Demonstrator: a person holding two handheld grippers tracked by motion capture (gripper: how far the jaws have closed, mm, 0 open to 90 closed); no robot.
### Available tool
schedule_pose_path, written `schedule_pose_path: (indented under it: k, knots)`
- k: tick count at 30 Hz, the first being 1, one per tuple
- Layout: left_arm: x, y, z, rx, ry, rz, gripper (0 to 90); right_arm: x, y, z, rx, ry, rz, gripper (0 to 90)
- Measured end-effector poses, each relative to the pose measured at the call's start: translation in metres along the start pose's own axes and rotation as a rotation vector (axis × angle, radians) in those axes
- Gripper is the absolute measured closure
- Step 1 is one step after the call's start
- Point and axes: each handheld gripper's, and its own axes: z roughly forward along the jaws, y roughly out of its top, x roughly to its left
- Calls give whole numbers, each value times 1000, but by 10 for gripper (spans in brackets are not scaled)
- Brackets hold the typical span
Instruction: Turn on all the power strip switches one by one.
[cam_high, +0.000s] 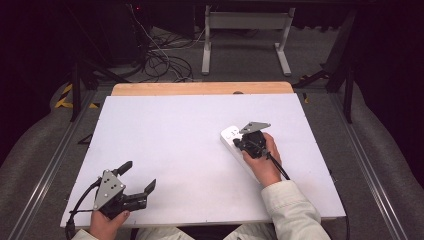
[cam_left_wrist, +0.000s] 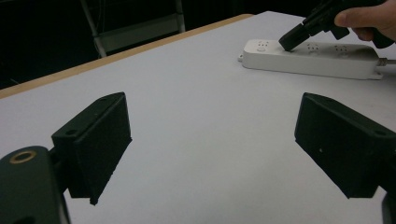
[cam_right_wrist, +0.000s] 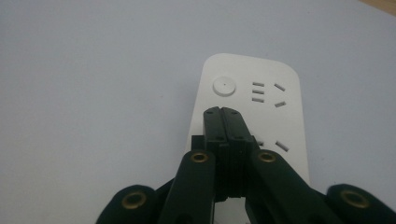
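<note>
White table (cam_high: 175, 150), right tool (cam_right_wrist: 223, 111) over power strip (cam_right_wrist: 285, 116)

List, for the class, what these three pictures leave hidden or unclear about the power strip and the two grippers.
- Power strip: in the high view its near half lies under the right gripper and the hand.
- Right gripper view: the shut jaws cover part of the second socket group; whether their tips touch the strip cannot be told.
- Left gripper view: the strip's cable is cut off by the right edge.
- Left gripper: open, holding nothing.
</note>
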Motion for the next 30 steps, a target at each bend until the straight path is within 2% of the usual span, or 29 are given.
schedule_pose_path:
  k: [12,30]
  knots:
    - [-1,0,0,0,0,-2,112,-1,0,2,5,5,16,900]
    - [-1,0,0,-2,4,0,112,4,0,3,21,-29,-3,900]
